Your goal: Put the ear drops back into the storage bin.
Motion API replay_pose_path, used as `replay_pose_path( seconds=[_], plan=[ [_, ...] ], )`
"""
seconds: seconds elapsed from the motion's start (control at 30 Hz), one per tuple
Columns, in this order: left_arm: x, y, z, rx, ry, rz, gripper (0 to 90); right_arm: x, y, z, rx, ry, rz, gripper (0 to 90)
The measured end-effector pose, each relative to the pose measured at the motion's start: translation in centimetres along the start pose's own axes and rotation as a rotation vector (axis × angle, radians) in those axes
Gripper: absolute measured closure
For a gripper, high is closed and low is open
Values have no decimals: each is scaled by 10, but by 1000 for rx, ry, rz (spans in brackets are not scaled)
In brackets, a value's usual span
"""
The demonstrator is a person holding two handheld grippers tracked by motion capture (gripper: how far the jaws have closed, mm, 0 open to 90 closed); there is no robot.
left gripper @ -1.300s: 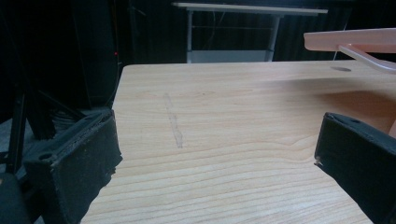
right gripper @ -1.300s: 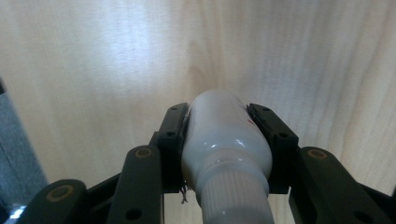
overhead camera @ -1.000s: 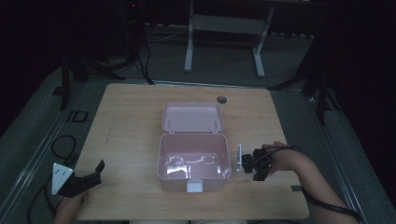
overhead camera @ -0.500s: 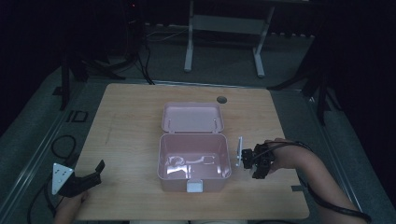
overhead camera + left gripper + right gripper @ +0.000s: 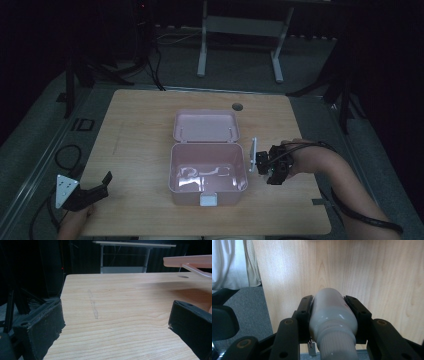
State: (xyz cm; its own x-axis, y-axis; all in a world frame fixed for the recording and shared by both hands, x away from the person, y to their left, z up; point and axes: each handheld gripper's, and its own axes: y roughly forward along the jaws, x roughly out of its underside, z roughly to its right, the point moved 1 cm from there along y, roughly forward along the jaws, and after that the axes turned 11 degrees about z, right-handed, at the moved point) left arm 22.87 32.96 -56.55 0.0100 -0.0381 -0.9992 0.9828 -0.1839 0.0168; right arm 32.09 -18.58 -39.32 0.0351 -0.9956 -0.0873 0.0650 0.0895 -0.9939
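While the left gripper [image 5: 102, 184] is resting wide open and empty at the table's [image 5: 140, 130] near left, the right gripper [image 5: 333, 307] is clamping one white bottle [image 5: 332, 315] just right of one open pink box [image 5: 207, 167].

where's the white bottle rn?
Clamped in the right tool: the white bottle sits between its jaws. In the high view, it's just right of the open pink box.

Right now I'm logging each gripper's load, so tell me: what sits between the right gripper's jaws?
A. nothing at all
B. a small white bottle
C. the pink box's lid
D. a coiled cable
B. In the right gripper view the two black jaws press against both sides of a small white bottle, and the high view shows the right gripper beside the open pink box, not on it.
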Motion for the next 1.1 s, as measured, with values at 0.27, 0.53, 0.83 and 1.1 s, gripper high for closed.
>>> replay_pose_path(
  seconds=[0.27,0.53,0.83,1.1],
  plan=[
    [0,0,0,0,0,-1,4,-11,-21,4,21,-13,-11,594],
    [0,0,0,-1,0,-2,4,-28,-31,7,28,-24,9,593],
    [0,0,0,0,-1,-2,4,-52,-28,7,23,-45,35,593],
    [0,0,0,1,-1,0,4,-73,-21,11,14,-49,35,593]
  ],
)
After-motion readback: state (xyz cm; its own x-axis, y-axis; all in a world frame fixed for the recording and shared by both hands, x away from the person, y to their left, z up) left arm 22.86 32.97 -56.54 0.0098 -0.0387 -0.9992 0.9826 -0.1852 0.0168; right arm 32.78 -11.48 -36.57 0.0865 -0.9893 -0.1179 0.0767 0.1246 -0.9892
